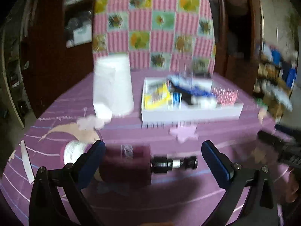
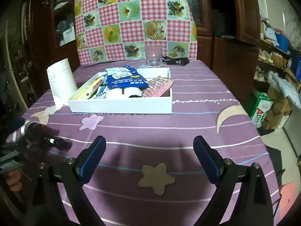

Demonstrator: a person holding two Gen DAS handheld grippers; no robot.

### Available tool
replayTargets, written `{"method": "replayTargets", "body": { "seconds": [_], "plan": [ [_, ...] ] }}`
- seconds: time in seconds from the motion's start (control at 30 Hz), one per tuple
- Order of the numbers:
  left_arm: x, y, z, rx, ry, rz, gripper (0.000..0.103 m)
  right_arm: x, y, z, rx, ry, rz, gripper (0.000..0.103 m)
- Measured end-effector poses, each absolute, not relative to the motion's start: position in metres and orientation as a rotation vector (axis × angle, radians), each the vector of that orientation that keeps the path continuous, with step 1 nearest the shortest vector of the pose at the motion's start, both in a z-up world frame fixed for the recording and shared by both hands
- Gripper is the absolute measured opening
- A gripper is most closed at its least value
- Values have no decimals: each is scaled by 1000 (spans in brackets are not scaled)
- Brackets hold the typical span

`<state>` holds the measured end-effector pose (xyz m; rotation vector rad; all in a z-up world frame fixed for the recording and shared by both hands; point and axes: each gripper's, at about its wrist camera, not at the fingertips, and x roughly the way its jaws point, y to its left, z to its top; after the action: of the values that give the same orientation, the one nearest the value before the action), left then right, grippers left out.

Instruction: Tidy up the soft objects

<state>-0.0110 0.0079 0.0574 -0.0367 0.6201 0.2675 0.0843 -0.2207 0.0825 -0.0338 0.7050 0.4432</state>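
The left gripper (image 1: 153, 163) has its jaws wide open around a dark folded umbrella (image 1: 128, 164) that lies on the purple surface (image 1: 169, 197); no finger clearly touches it. Behind, at the left, stands a white paper roll (image 2: 61, 81). To its right is a white tray (image 2: 120, 105) holding a blue packet (image 2: 125, 80), a yellow packet (image 1: 157, 98) and other soft things. The right gripper (image 2: 149, 158) hangs above the surface, jaws open and empty, over a beige star (image 2: 157, 178).
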Motion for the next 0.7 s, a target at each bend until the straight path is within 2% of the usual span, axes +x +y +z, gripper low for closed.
{"method": "replayTargets", "body": {
  "seconds": [0.7],
  "plan": [
    [-6, 17, 54, -96, 790, 365, 103, 84, -222, 81, -52, 720, 393, 94]
  ]
}}
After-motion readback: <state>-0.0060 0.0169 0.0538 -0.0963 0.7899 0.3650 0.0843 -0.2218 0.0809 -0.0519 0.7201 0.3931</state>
